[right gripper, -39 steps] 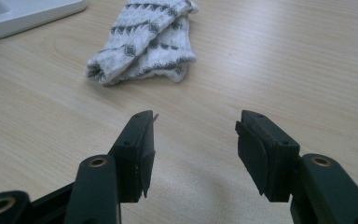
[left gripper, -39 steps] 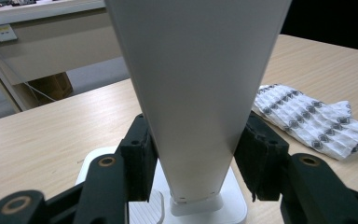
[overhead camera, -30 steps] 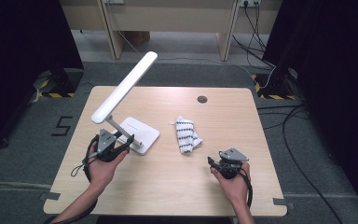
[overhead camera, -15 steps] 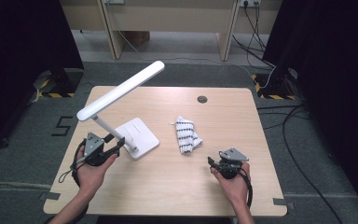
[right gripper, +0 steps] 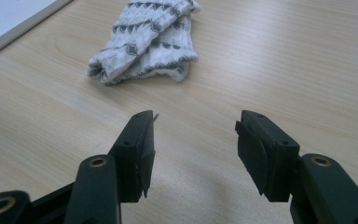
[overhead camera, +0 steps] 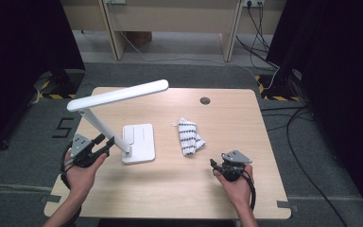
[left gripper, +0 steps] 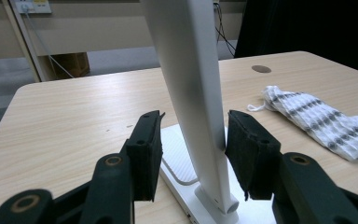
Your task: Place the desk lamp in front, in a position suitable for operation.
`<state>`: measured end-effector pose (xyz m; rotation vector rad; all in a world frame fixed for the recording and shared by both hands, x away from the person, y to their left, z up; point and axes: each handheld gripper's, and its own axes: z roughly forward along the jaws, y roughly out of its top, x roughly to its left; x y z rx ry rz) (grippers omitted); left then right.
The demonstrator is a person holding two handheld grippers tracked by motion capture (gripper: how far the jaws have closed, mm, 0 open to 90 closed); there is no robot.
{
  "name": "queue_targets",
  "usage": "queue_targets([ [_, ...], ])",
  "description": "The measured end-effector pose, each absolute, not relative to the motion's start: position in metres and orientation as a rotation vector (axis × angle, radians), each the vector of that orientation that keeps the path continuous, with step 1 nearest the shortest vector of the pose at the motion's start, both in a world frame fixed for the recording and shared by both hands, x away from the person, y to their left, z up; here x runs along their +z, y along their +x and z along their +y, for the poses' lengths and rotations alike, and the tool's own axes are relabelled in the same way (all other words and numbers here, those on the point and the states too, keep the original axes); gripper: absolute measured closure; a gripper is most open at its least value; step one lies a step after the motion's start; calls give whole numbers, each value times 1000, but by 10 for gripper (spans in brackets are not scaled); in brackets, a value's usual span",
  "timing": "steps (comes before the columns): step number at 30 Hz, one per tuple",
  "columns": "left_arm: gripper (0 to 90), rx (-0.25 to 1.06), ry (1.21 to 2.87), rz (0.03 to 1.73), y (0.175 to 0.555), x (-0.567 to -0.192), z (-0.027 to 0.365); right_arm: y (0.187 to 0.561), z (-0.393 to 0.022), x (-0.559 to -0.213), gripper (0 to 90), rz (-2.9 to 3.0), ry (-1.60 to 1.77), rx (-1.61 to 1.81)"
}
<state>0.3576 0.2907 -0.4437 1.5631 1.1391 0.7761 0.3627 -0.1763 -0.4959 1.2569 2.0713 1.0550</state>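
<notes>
1. At the left front of the pale wooden table (overhead camera: 179, 189), straddling the slanted stem (overhead camera: 106, 130) of the white folding desk lamp (overhead camera: 139, 142) with the left gripper (overhead camera: 105, 144), just above the hinge on the flat square base.
2. Jaws half spread and just been closing, with the stem (left gripper: 191, 93) between them. Seen from the left gripper view, one pad (left gripper: 249, 149) at or barely off the stem's edge, the other pad (left gripper: 145, 149) clearly apart from it. Not yet a pinch.
3. Judged as the grasping step: taking hold of the lamp's stem so as to swing or fold it. Long white head (overhead camera: 118, 94) reaching out over the table, nearly level.
4. Next move, as judged: close the remaining gap until both pads press squarely on the stem's flat sides, low and near the hinge. Only then turn the stem, slowly, watching for the base lifting or sliding.
5. Right gripper (overhead camera: 213, 164) idle at the right front of the table, jaws spread wide with nothing between them, aimed at the folded white cloth with dark zigzag stripes (overhead camera: 190, 136) lying near it, between lamp and gripper. Possibly needed to steady the base if it shifts.
</notes>
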Motion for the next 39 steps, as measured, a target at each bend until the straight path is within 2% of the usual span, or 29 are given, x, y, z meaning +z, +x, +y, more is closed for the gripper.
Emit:
queue_targets([
  [15,642,779,1574,1146,373,-446,284,362,-178,-495,468,2065,1262,1056],
  [39,618,740,1664,1073,376,-446,242,362,-181,-494,469,2053,1264,1058],
])
